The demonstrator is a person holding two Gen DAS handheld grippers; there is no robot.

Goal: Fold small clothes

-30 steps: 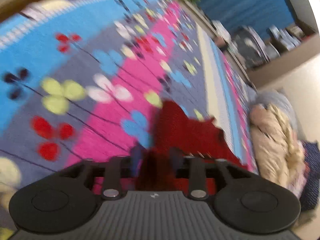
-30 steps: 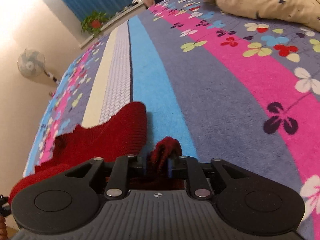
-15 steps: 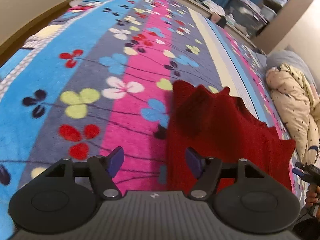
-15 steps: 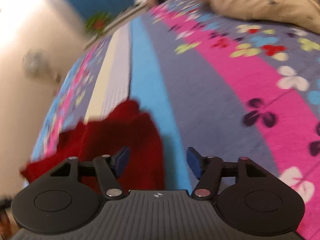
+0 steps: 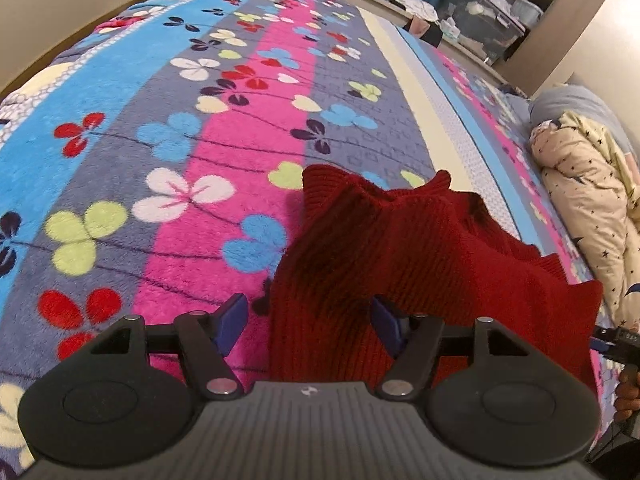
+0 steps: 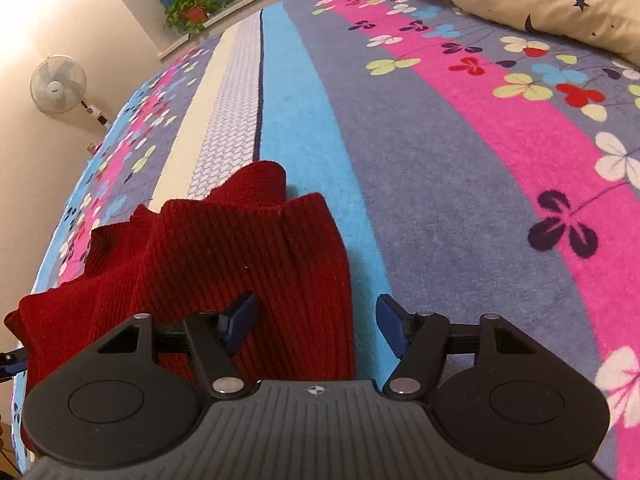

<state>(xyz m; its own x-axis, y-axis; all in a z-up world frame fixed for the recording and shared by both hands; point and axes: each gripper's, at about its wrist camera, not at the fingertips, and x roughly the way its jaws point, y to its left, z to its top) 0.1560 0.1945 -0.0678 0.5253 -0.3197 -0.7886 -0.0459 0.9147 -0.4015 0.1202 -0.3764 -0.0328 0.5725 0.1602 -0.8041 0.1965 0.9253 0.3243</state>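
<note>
My left hand-held gripper (image 5: 306,322) and right hand-held gripper (image 6: 316,320) both gape wide, empty, above the dark red ribbed knit garment (image 5: 420,264) lying on the flowered striped bed blanket (image 6: 460,168).

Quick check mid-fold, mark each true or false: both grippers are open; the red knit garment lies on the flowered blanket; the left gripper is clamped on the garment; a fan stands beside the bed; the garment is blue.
1. Both the left gripper and right gripper are open. True.
2. The red knit garment lies on the flowered blanket. True.
3. The left gripper is clamped on the garment. False: its jaws are spread, gripping nothing.
4. A fan stands beside the bed. True.
5. The garment is blue. False: it is dark red.
</note>
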